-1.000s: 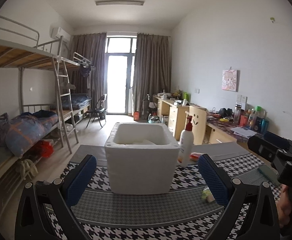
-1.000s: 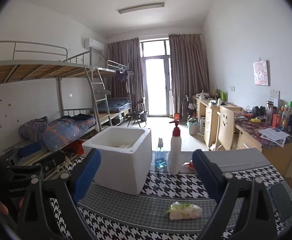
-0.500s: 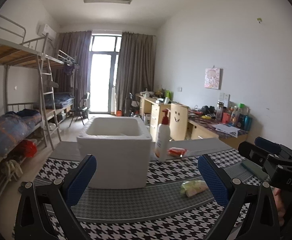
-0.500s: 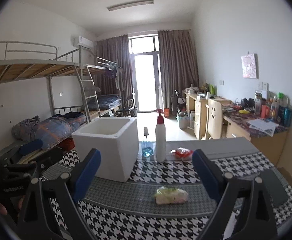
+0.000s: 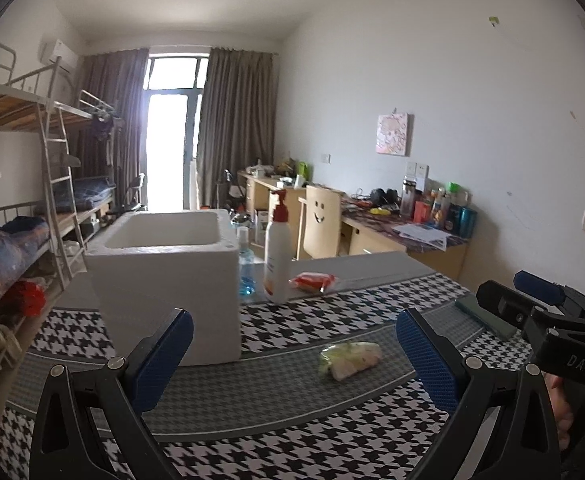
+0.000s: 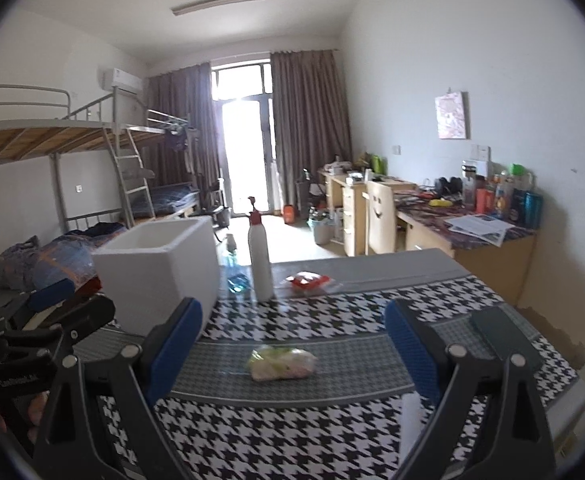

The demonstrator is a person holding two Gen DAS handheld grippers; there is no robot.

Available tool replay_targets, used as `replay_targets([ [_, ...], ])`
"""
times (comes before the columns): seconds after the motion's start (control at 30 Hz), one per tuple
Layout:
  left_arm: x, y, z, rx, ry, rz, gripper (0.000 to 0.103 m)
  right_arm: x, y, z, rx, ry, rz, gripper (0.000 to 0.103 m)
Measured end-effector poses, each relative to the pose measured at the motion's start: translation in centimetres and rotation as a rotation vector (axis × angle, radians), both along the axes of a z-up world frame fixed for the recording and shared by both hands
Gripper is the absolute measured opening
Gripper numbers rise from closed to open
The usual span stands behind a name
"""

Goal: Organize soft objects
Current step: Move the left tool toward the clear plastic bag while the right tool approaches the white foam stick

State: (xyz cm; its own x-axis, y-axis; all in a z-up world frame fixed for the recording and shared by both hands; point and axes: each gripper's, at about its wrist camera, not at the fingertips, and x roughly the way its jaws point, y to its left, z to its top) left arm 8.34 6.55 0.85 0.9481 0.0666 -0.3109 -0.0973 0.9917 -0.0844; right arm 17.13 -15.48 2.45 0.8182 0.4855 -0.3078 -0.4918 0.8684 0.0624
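Item one: soft pale green-and-white plastic-wrapped packet (image 6: 282,363), lying on the grey band of the houndstooth tablecloth (image 6: 332,440), directly ahead of my right gripper (image 6: 294,344) and between its blue-padded fingers, untouched. My right gripper stands wide, holding nothing.

Item two: soft red-and-white wrapped packet (image 6: 307,280), farther back near the grey table edge, just beside the tall white pump bottle with red nozzle (image 6: 260,256). A small clear bottle of blue liquid (image 6: 234,270) stands between the pump bottle and the box.

Item three: white foam box, open-topped (image 5: 164,264), at the left of the table. Its floor is hidden from here, so I cannot say whether anything lies inside.

Item four: my left gripper (image 5: 292,354), also wide and empty, facing the gap between box and green packet.

Item five: flat dark green slab (image 6: 504,338) at the right edge, possibly a sponge.

Progress: by my reckoning barely begun; both packets lie outside the box and need carrying in.

Change from half a second back: both views have swung leftward across the table, and the green packet now sits nearer the centre of my right gripper's span.
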Motion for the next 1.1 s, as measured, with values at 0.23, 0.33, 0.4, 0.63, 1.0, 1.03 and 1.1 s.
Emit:
replay_targets([
  [0.23,1.6,-0.9,-0.6,0.008,0.029,-0.034,0.102,0.2,-1.5,-1.0,-0.021,0.002,-0.093,0.095],
  [0.33,2.4,-1.2,-1.0,0.015,0.042,-0.053,0.102,0.4,-2.4,-1.2,-0.012,0.008,-0.126,0.095],
  [0.4,2.7,-1.5,-1.3,0.024,0.054,-0.061,0.102,0.6,-2.8,-1.3,-0.010,0.021,-0.133,0.095],
  [0.63,4.1,-3.0,-2.1,0.052,0.090,-0.109,0.102,1.0,-3.8,-2.2,-0.025,0.052,-0.173,0.095],
  [1.0,6.5,-4.3,-3.4,0.060,0.169,-0.141,0.102,2.2,-5.0,-4.3,-0.051,0.119,-0.170,0.095],
  [1.03,6.9,-4.3,-3.5,0.057,0.179,-0.145,0.102,2.4,-5.0,-4.6,-0.052,0.130,-0.173,0.095],
  [1.1,7.4,-4.4,-3.7,0.057,0.195,-0.152,0.102,2.7,-5.0,-5.0,-0.055,0.148,-0.169,0.095],
])
